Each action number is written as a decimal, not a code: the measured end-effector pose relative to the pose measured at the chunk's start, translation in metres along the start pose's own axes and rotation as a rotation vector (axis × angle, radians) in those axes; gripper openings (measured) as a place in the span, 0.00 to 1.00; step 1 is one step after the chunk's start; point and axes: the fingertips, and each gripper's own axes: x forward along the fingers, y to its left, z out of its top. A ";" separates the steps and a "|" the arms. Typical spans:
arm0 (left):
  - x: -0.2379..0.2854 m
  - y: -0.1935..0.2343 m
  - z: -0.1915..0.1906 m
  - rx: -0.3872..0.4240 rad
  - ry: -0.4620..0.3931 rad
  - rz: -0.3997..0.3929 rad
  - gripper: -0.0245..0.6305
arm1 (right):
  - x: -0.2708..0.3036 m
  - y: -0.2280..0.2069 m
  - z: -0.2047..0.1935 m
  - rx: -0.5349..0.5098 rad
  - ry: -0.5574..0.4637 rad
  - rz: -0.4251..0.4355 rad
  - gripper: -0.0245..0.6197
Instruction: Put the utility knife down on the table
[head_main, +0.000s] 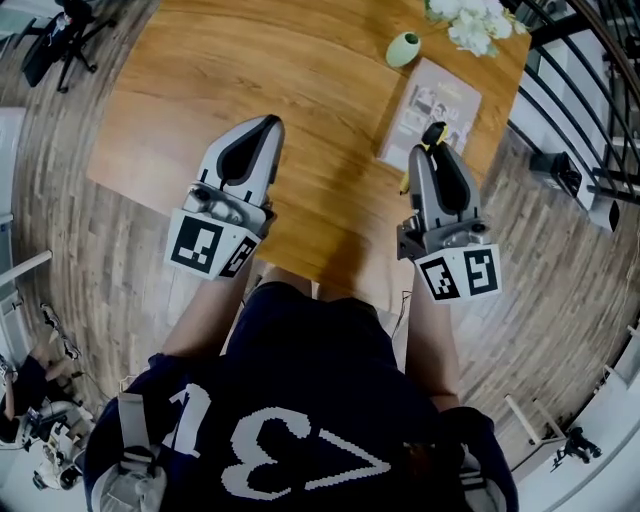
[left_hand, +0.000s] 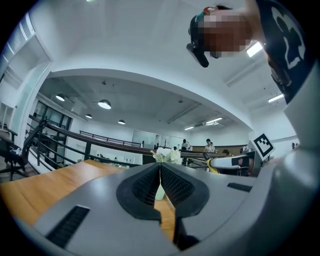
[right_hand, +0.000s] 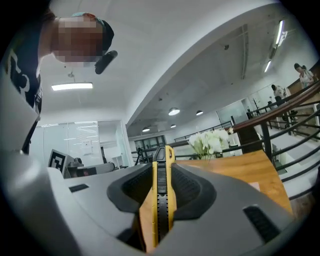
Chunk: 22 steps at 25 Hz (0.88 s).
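Head view: looking steeply down onto a wooden table (head_main: 250, 80), with two grey grippers held out level over its near edge by a person (head_main: 300, 440) in a dark top with white print. At left, the left gripper (head_main: 267, 122), over bare wood, well apart from its partner. At right, the right gripper (head_main: 438, 150), pinching a yellow and black utility knife (head_main: 434, 131), the knife's nose poking out past the jaw tips just at the near edge of a booklet (head_main: 430, 105) lying flat on the table. Farther back, a small pale green vase (head_main: 403, 48) and a bunch of white flowers (head_main: 470, 20) at the table's far right corner. Right gripper view: knife standing on edge between the two black ribbed pads, clamped from both sides, black slider strip facing the camera, yellow body on either side of it; beyond, tabletop, the flowers and a dark railing (right_hand: 280, 117). Left gripper view: jaws pressed together at the tips with nothing between them, only a thin slit lower down, showing a sliver of the green vase and wood. Impossible to tell from any view whether the knife touches the tabletop or hangs just above it.
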 end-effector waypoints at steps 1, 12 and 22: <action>-0.002 0.002 -0.010 0.013 0.012 0.015 0.06 | 0.002 0.000 -0.016 0.006 0.030 0.002 0.23; -0.022 0.004 -0.106 -0.006 0.184 0.034 0.06 | -0.002 -0.003 -0.185 -0.039 0.408 -0.018 0.23; -0.022 -0.011 -0.128 0.021 0.236 0.003 0.06 | -0.025 -0.021 -0.271 -0.143 0.697 -0.146 0.23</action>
